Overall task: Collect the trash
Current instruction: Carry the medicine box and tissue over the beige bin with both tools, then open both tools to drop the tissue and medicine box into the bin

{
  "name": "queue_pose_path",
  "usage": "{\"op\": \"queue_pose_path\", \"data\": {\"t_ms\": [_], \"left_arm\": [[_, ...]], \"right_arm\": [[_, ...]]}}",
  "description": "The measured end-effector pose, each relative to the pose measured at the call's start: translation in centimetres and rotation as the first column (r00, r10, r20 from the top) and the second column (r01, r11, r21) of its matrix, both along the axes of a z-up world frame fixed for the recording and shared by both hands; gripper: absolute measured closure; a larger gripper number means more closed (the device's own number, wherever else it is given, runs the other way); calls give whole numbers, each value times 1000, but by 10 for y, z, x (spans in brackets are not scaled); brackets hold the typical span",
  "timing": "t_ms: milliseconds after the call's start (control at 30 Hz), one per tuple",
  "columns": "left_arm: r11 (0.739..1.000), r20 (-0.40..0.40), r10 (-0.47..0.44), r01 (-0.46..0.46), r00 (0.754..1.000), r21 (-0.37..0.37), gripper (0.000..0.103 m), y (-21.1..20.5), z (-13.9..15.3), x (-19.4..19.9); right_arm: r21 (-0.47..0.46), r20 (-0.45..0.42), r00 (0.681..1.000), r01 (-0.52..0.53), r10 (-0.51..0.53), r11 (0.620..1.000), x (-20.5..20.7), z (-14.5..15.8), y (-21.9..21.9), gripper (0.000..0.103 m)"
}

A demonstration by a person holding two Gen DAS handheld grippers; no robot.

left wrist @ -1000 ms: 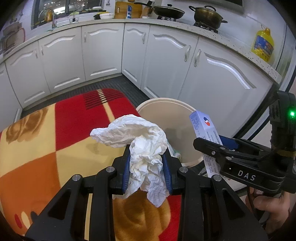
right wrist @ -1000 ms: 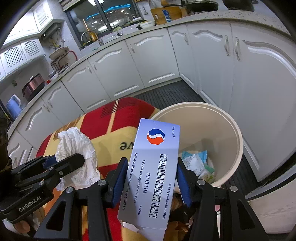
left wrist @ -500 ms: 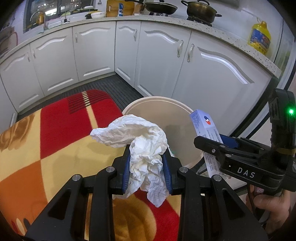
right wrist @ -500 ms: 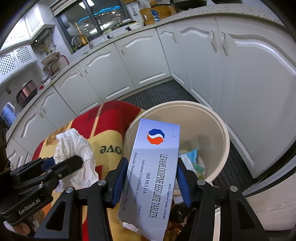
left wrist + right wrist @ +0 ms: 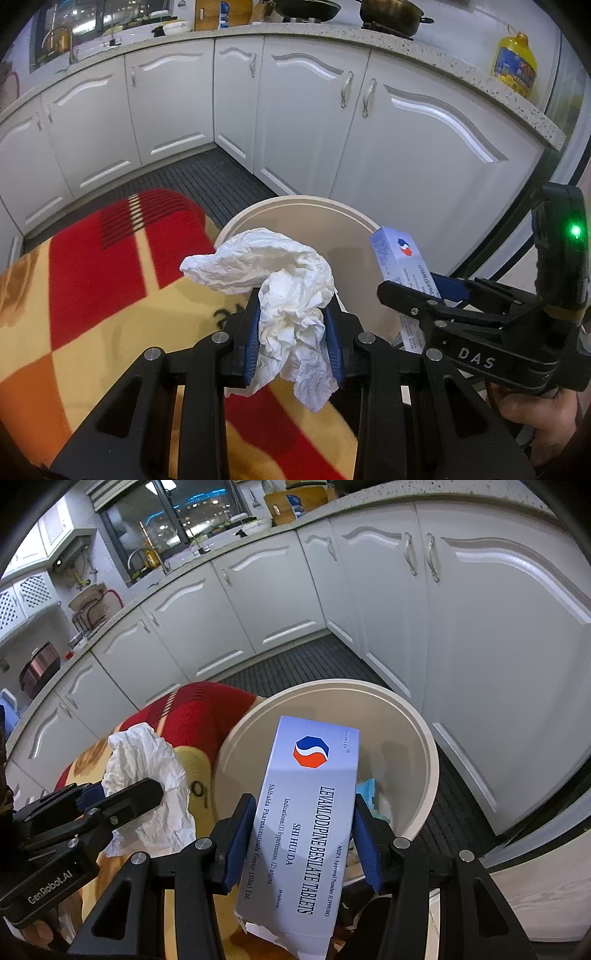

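Observation:
My left gripper [image 5: 293, 339] is shut on a crumpled white tissue [image 5: 280, 280], which it holds at the near left rim of a cream round bin [image 5: 306, 205]. My right gripper [image 5: 303, 834] is shut on a pale blue tablet box [image 5: 310, 812] with a red and blue logo, held upright over the bin [image 5: 424, 738]. The bin holds some blue and white scraps [image 5: 369, 790]. In the left wrist view the right gripper [image 5: 413, 295] and the box [image 5: 399, 258] are at the right; in the right wrist view the left gripper [image 5: 122, 801] and the tissue [image 5: 147, 768] are at the left.
A red, yellow and orange blanket [image 5: 92, 295] covers the surface at the left of the bin. White kitchen cabinets [image 5: 406, 147] run along the back and right, with a dark ribbed floor mat [image 5: 207, 181] before them. A yellow oil bottle [image 5: 515, 62] stands on the counter.
Both grippers have moved to the right toward the bin with their loads; the bin now sits more centred ahead of each. Neither grip has changed.

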State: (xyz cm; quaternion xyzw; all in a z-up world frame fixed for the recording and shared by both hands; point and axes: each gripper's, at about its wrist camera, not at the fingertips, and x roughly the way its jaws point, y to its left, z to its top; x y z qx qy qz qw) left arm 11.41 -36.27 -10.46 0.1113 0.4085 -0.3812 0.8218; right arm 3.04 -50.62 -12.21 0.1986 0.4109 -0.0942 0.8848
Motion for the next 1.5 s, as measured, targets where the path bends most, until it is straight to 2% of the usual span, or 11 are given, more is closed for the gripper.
{"op": "queue_pose_path", "data": {"t_ms": [233, 500, 967, 1167, 1233, 1400, 1500], "left_arm": [[1000, -18, -14, 14, 1000, 0, 75, -18, -9, 9], [999, -48, -14, 16, 999, 36, 74, -27, -25, 19], [998, -57, 17, -14, 998, 58, 73, -33, -27, 25], [998, -67, 27, -23, 997, 57, 64, -32, -32, 26], [998, -74, 26, -22, 997, 52, 55, -31, -33, 27], [999, -74, 19, -16, 997, 37, 42, -28, -32, 29], [1000, -78, 15, -13, 997, 29, 41, -26, -31, 29]], "right_arm": [[-4, -32, 999, 9, -9, 1000, 10, -13, -12, 54], [10, -63, 998, 19, -18, 1000, 22, -30, -23, 54], [20, -113, 993, 36, -34, 999, 40, -54, -32, 54], [11, -118, 992, 42, -41, 999, 41, -58, -33, 53], [11, -117, 992, 52, -50, 999, 40, -58, -34, 50], [12, -120, 990, 71, -69, 997, 36, -56, -36, 49], [14, -114, 991, 77, -74, 997, 32, -53, -36, 47]]}}
